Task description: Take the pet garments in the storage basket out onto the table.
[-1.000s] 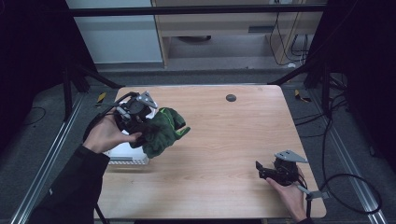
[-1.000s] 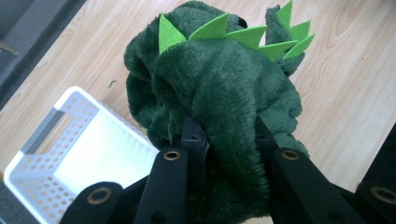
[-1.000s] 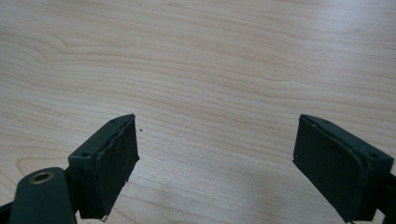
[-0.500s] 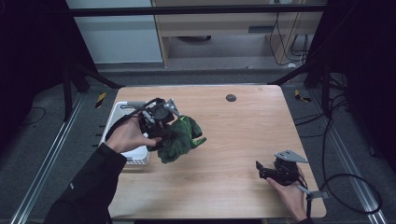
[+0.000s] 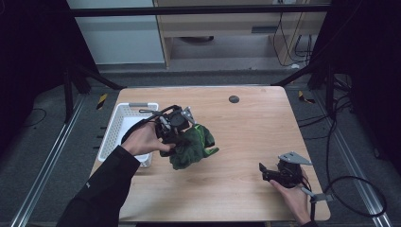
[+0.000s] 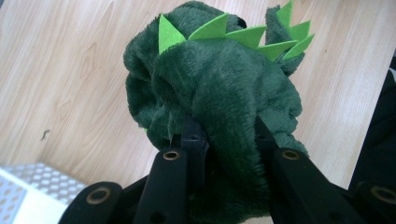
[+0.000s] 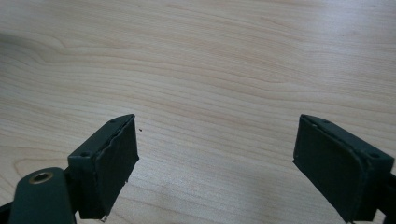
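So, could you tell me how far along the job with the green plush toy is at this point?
Done: the left gripper is shut on the green plush toy, outside the white basket. In hand: the toy hangs over the wooden table. Left: probably setting it down and letting go; the right gripper waits open, holding nothing.

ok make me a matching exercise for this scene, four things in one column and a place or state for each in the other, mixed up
Things:
1. green plush toy
2. white basket
3. right claw
4. left claw

Places or states:
A. open over bare wood
B. at the table's left edge
C. shut on soft fabric
D. pinched between black jaws, above the table

Pairs: 1-D, 2-B, 3-A, 4-C
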A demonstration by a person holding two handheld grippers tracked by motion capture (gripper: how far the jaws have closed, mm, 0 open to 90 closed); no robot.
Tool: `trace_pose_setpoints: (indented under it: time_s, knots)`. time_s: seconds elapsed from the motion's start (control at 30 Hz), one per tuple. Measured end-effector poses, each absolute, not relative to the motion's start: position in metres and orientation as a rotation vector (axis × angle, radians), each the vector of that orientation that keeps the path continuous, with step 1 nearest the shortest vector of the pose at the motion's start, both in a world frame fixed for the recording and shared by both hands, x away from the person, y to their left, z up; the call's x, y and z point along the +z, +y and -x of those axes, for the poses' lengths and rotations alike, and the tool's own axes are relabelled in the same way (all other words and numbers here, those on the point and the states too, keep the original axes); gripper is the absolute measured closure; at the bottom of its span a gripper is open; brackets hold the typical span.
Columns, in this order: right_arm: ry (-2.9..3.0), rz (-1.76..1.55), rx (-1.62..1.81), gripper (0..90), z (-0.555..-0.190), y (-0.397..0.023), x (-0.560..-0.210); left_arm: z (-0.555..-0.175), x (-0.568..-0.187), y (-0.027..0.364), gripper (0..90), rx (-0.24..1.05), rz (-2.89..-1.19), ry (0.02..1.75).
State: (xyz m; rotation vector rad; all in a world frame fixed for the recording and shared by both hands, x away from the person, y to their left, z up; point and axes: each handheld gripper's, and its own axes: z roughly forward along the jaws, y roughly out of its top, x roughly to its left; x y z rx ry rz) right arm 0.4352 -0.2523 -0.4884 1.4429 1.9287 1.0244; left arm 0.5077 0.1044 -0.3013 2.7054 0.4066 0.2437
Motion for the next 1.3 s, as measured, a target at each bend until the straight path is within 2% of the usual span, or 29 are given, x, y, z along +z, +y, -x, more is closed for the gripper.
trace_pose_setpoints:
  time_s: [0.4,0.97,1.3]
  knots:
    - [1.928,-1.442,1.027,13.6,-0.435,-0.253,-0.489,-0.518,-0.326,0.073,74.0,0.179,-2.717,0.326]
    - [1.929,-1.439,1.019,13.5,-0.435,-0.253,-0.489,-0.534,-0.375,0.051,73.4,0.11,-2.766,0.314]
    - [1.931,-1.438,1.017,13.3,-0.436,-0.253,-0.49,-0.531,-0.396,0.037,69.9,0.08,-2.787,0.281]
